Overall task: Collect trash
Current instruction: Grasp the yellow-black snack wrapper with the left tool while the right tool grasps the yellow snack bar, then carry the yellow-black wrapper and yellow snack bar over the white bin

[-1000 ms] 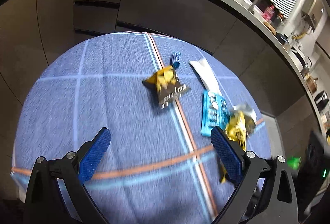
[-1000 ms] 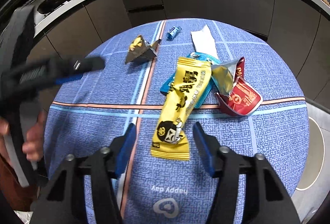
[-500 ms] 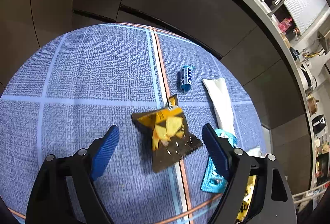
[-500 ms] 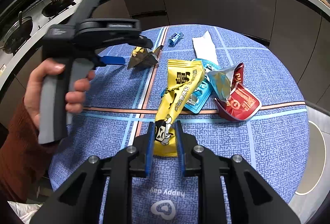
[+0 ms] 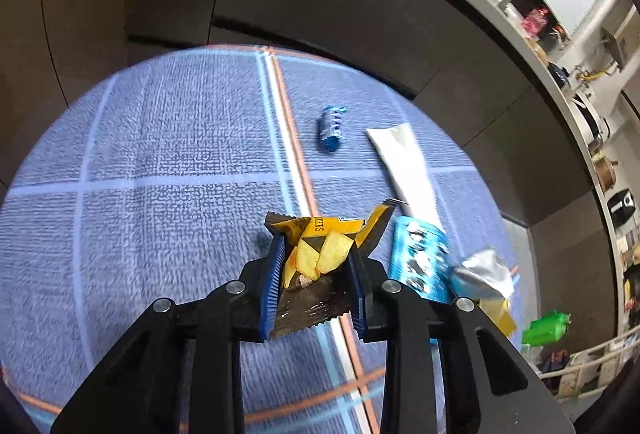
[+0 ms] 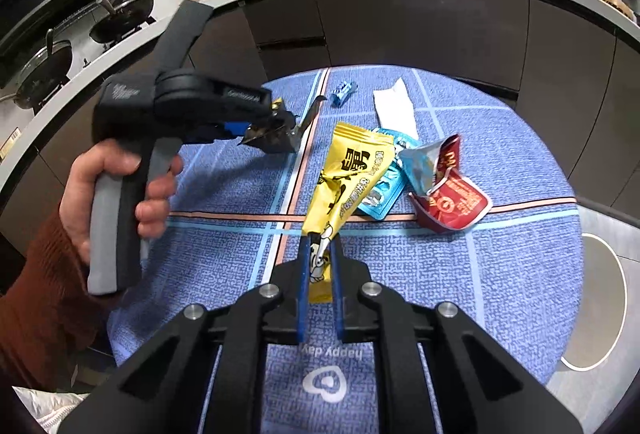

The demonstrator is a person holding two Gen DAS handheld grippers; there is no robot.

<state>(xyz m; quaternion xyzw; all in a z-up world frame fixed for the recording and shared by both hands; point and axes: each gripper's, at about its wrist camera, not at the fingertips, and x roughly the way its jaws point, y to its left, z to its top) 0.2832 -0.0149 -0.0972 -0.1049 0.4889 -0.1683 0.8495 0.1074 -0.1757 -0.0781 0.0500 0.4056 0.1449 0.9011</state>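
My left gripper has its jaws closing, and the blue pads press both sides of a yellow-and-black chip wrapper on the blue tablecloth. The right wrist view shows that same left gripper from the side, held in a person's hand, with the chip wrapper in its tips. My right gripper is closing too. Its pads pinch the near end of a long yellow wrapper, which slants up off the cloth.
On the round table lie a small blue wrapper, a white wrapper, a light-blue packet and a red packet. Dark cabinets curve behind the table. A green object sits beyond the right edge.
The left gripper moved forward over the chip wrapper and closed on it. The right gripper closed on the yellow wrapper's near end and raised it.
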